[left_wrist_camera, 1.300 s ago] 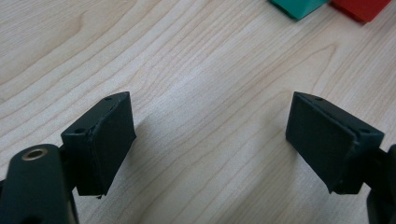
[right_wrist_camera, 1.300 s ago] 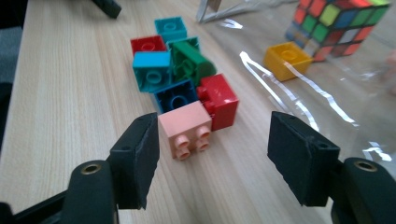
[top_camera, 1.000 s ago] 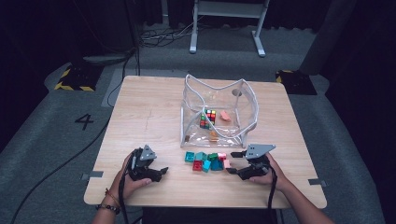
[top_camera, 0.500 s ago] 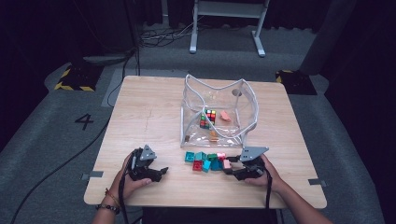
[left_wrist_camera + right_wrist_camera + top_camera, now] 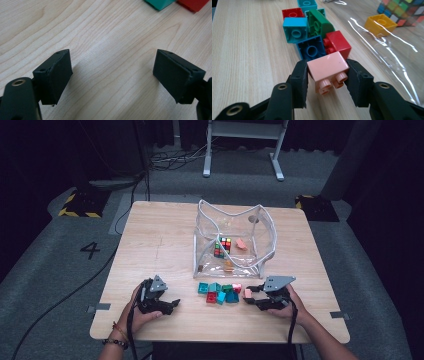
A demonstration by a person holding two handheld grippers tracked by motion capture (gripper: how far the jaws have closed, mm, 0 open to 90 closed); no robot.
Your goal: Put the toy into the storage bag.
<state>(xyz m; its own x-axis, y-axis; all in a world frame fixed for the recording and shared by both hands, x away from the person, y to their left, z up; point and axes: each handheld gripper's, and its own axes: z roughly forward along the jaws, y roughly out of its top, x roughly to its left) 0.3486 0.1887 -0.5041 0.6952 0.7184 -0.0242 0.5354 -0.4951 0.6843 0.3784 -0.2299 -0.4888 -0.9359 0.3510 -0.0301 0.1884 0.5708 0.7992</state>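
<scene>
Two hand-held grippers over pale wood table (image 5: 160, 240), dark room: right (image 5: 327, 75) clamps pink brick (image 5: 328, 67), left (image 5: 112, 72) gapes.

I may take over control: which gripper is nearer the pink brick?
Right. The right gripper has its jaws closed on the pink brick, just shut around it. The left gripper rests open on bare table, across the brick pile from it.

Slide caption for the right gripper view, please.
Right claw shut on a pink block beside the brick pile.
</scene>
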